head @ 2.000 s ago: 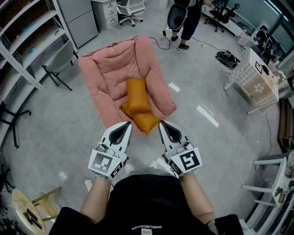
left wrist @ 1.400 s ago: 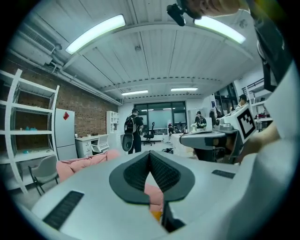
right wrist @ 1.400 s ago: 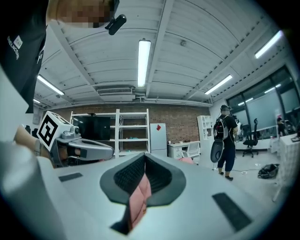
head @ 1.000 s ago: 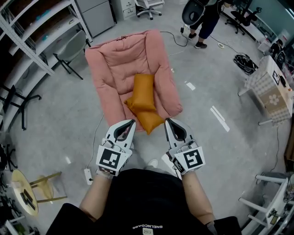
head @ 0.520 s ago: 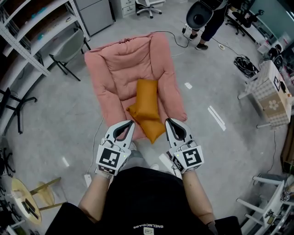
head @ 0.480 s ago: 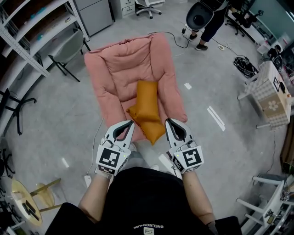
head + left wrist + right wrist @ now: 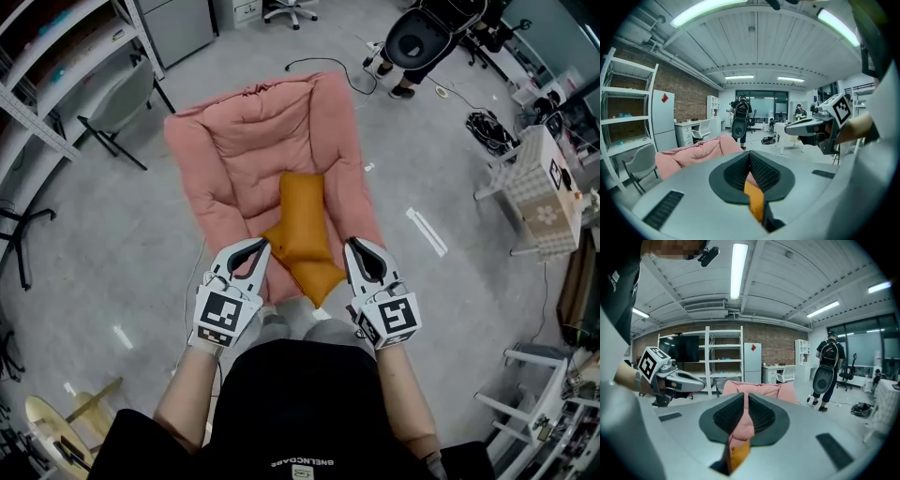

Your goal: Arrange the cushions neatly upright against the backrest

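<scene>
left tool (image 7: 251, 247) closed, right tool (image 7: 357, 247) closed

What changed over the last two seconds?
The left gripper and right gripper advanced toward the seat and now flank the near cushion. Nothing was gripped and both jaws stay shut. The near cushion and far cushion still lie flat.

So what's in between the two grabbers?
In the head view, the orange cushions on the pink lounger lie between the left gripper and right gripper.
</scene>
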`<state>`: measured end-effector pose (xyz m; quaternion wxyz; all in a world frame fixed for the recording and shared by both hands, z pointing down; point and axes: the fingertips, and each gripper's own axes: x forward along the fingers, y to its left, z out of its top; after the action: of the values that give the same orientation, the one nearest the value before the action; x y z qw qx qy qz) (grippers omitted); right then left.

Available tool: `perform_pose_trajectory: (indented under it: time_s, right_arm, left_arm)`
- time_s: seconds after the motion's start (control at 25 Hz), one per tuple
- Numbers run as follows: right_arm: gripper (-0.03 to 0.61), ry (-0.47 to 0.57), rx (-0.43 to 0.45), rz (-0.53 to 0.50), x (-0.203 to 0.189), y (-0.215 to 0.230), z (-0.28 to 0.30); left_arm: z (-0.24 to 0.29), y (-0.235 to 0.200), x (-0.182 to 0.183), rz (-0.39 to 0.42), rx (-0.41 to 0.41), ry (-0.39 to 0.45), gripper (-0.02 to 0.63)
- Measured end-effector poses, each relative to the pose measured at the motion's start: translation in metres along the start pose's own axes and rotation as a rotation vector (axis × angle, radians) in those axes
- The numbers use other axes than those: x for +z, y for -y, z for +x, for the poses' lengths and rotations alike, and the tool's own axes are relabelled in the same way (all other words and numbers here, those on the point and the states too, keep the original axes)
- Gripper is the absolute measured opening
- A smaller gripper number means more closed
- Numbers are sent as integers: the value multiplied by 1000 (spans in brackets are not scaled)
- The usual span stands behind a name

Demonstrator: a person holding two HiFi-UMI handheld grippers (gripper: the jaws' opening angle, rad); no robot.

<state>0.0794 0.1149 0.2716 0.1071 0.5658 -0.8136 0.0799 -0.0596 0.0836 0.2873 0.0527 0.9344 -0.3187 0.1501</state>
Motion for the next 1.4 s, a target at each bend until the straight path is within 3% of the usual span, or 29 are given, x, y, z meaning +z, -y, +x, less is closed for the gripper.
perform_pose_trajectory:
  time_s: [0.32, 0.48, 0.68, 0.8, 1.04, 1.16, 1.4]
  right_arm:
    - [113, -138, 45, 9, -36, 31, 28]
    - [168, -226, 118, 20, -65, 44, 49]
    - [193, -362, 203, 32, -114, 60, 69]
    - [216, -455, 247, 17, -154, 68, 79]
    - [282, -634, 347, 11, -235, 71, 105]
    - [335, -759, 399, 15, -281, 72, 102]
    - [373, -935, 465, 61, -364, 62, 96]
  left_arm:
    - [43, 5, -40, -58, -30, -110, 12]
    - [63, 2, -67, -92, -22, -191, 14]
    - [88, 1, -101, -132, -14, -279, 21]
    - [105, 6, -132, -144, -47, -348, 111]
    - [131, 9, -211, -169, -144, -492, 224]
    - [144, 15, -255, -162, -183, -582, 254]
    - [161, 23, -315, -168, -236, -681, 298]
